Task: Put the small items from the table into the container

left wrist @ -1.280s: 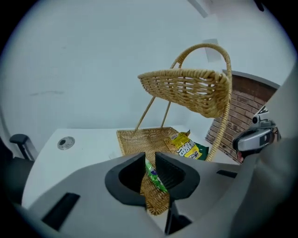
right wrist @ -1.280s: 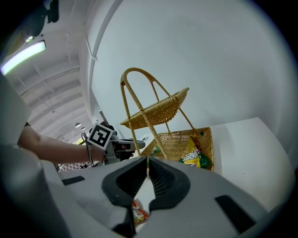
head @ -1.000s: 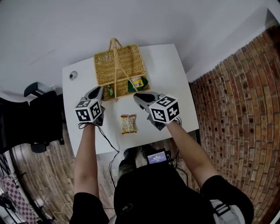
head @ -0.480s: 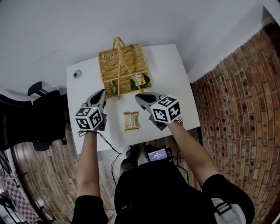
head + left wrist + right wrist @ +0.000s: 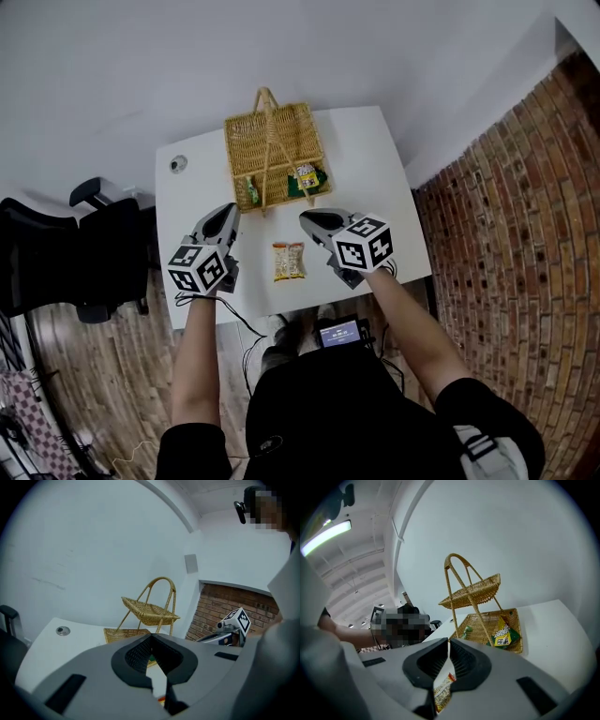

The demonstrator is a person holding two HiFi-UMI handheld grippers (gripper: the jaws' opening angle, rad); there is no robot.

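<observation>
Packet (image 5: 289, 262) lies just in front of the basket (image 5: 231, 159); left gripper (image 5: 228, 209) and right gripper (image 5: 306, 217), both closed and empty, flank it. Open the right jaws wide before descending on it

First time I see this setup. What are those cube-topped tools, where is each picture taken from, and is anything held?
No robot: a person holds a left gripper and right gripper; the marker cubes are part of them. The downward picture comes from a head camera, the other two from cameras on each gripper. On the table stands a two-tier wicker basket with a green-yellow packet in its lower tier. A snack packet lies on the table between the grippers. Both grippers' fingers are closed, holding nothing.
</observation>
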